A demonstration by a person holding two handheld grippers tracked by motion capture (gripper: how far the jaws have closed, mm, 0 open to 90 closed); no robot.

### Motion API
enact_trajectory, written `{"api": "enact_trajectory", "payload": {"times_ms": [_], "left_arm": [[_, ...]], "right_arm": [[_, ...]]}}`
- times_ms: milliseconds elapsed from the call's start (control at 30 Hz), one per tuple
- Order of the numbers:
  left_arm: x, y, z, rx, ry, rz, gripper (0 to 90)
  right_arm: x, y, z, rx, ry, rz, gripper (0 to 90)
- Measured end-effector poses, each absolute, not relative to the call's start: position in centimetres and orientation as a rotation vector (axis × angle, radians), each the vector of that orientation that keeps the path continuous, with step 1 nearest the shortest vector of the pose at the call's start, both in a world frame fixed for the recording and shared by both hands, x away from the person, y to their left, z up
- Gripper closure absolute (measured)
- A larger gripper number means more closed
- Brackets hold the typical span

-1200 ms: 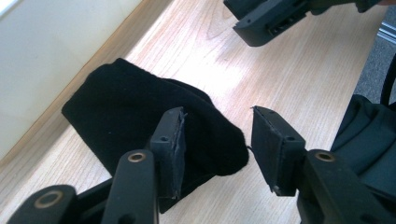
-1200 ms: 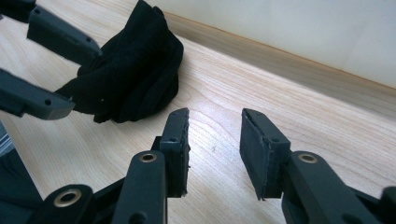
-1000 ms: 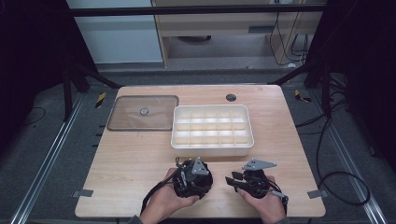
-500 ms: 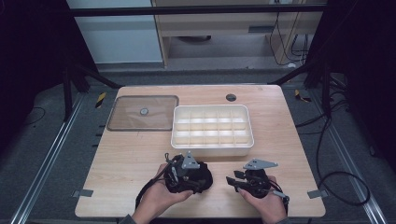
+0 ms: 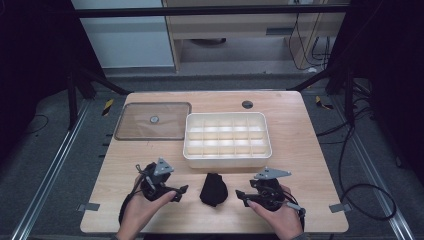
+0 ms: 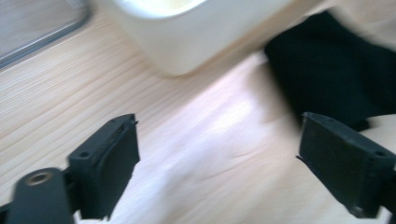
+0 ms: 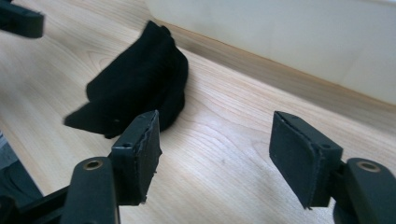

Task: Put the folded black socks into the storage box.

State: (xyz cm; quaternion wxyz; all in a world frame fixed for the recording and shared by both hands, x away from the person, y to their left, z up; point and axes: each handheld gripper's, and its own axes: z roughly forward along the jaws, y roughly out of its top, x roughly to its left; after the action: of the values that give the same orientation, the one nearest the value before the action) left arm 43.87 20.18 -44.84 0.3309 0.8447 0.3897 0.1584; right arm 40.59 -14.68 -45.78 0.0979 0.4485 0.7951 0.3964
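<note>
Cloth is the matter here. Left hand-held gripper sits at eight o'clock on the table, jaws spread wide and empty. Just to its three o'clock lies the black cloth bundle, a small crumpled heap at six o'clock of the white divided tray, near its front wall without touching. Right hand-held gripper rests at the bundle's three o'clock, jaws likewise wide apart, holding nothing. The bundle looks soft, light and limp; it would likely sag and unfold, so pinching its thick folded middle seems safest.
</note>
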Motion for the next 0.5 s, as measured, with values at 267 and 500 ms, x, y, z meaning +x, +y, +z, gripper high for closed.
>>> {"api": "enact_trajectory", "payload": {"times_ms": [267, 500], "left_arm": [[45.1, 25.1, -46.5, 2.182, 1.086, 0.484, 5.1], [45.3, 29.2, -47.6, 2.133, 1.198, 0.57, 5.0]], "right_arm": [[41.6, -13.2, -43.6, 1.379, 2.398, 1.098, 29.3], [42.8, -10.9, -42.3, 1.374, 2.466, 1.063, 38.7]]}}
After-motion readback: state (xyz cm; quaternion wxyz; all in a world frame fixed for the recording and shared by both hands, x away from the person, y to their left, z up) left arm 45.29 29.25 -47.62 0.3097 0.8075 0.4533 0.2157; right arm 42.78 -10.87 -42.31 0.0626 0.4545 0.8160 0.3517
